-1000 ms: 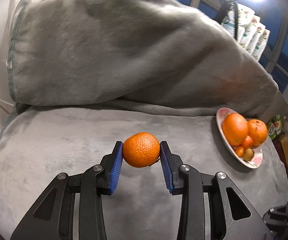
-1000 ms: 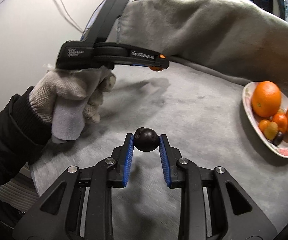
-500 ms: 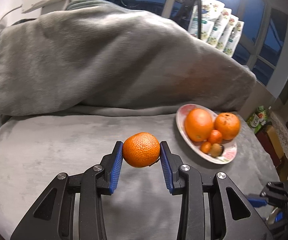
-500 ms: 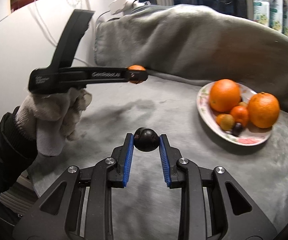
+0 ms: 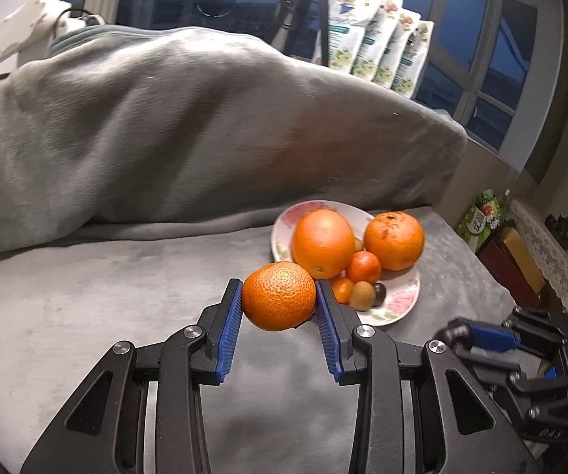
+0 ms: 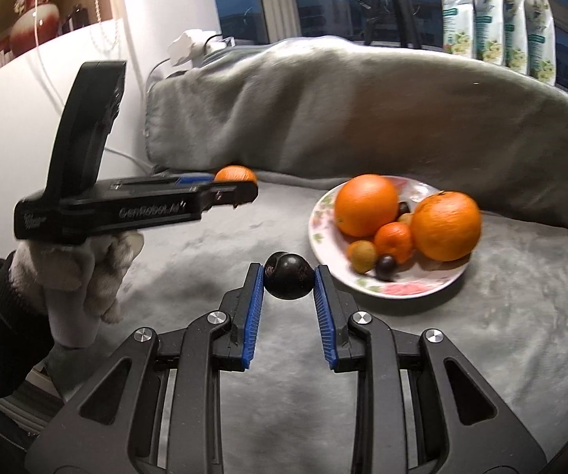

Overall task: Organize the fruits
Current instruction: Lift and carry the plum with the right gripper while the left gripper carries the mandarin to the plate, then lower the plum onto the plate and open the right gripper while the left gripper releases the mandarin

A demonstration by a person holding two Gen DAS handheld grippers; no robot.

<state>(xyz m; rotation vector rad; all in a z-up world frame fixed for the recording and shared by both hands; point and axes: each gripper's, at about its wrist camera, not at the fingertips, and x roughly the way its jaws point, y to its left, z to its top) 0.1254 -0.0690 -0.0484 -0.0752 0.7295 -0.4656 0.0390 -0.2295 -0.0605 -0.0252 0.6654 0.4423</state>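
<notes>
so here's where i'm at with the fruit sorting. the flowered plate point(image 6: 386, 290) is my landmark, sitting on the grey blanket point(image 6: 189, 276) near its right end, and it's already pretty loaded: two big oranges point(image 6: 366, 204), a small tangerine point(image 6: 394, 239), a brownish kiwi-looking thing point(image 6: 362, 256) and a couple of small dark fruits point(image 6: 386, 266) along the near rim. i'd call that most of the job done, going by what's piled there.

what's left is the two pieces i'm carrying. left gripper point(image 5: 279, 302) is clamped on a mandarin point(image 5: 278, 295), blue pads squeezed against both sides, held in the air just left of the plate and a bit nearer to me than its rim. right gripper point(image 6: 288, 281) is closed around a dark plum point(image 6: 288, 280), also off the blanket, just left of the plate's near edge. neither is over the plate yet.

i can't spot any other loose fruit on the blanket to the left of the plate, though the cameras don't show all of it. so probably two drops and done. free spots on the plate look tight, mostly the front and left rim, so stuff could roll off if i'm sloppy.
</notes>
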